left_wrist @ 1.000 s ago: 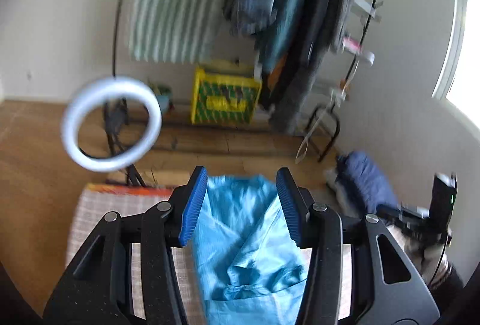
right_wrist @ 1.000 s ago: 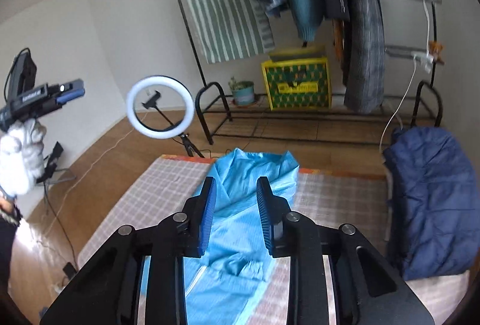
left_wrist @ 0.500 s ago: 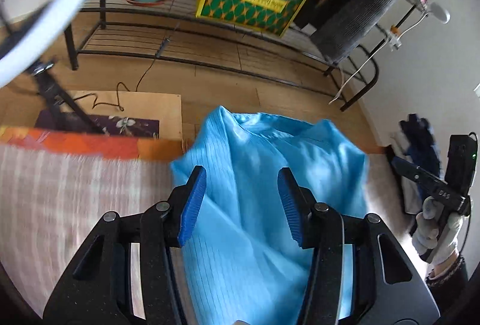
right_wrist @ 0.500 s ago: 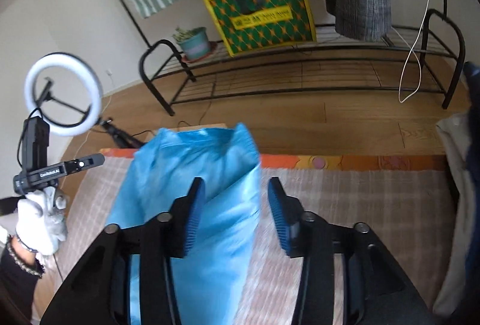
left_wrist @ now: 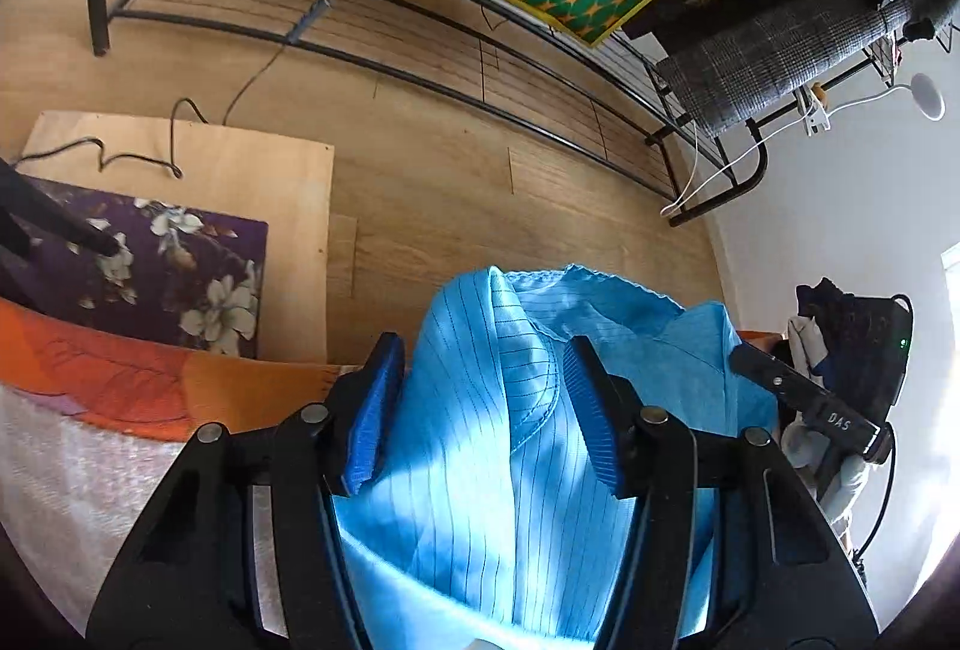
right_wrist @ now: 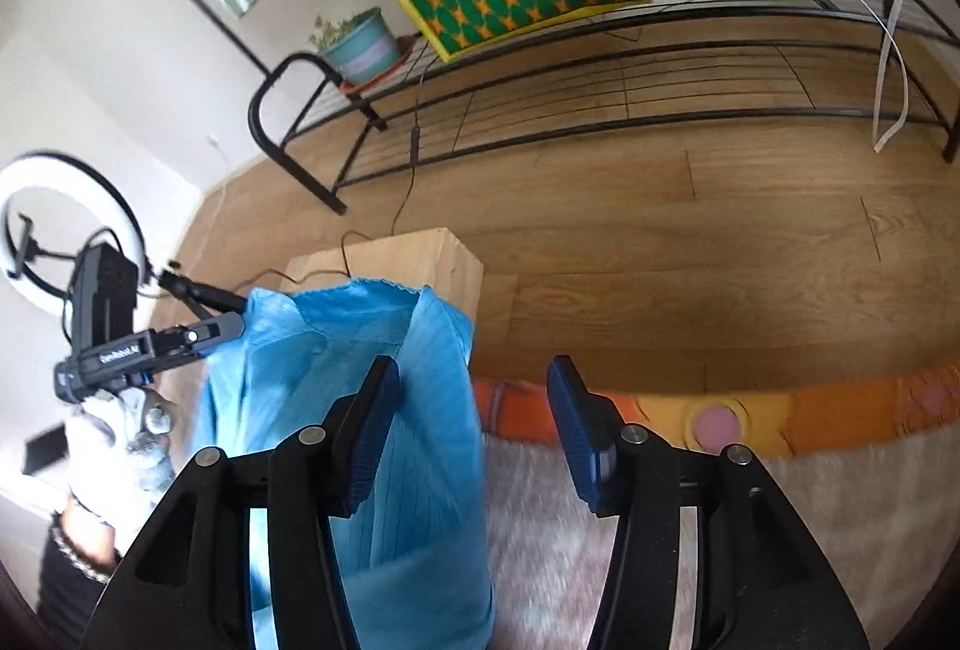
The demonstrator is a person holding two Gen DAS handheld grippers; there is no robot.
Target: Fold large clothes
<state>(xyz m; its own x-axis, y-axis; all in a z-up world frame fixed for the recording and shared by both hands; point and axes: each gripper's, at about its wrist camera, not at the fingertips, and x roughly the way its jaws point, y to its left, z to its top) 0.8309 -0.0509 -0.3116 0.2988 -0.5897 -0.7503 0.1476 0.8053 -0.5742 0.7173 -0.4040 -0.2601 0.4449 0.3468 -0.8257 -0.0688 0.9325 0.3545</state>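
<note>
1. Reaching for the far edge of the garment (left_wrist: 480, 446) looks like the step in hand; no fold is made yet.
2. Left claw (left_wrist: 483, 410) is released, its jaws just widened; cloth lies between and under them, unpinched.
3. Right claw (right_wrist: 474, 428) is released too, jaws just widened; the garment's right edge sits at its left finger (right_wrist: 369, 428), bare rug (right_wrist: 540, 530) under the gap.
4. Next, I judge, each claw must settle onto the cloth's far edge, then clench.

Each claw (left_wrist: 480, 410) is matte black with ribbed blue pads (left_wrist: 372, 410) and silver screws; the person's hand (right_wrist: 120, 446) wears a white glove.
</note>
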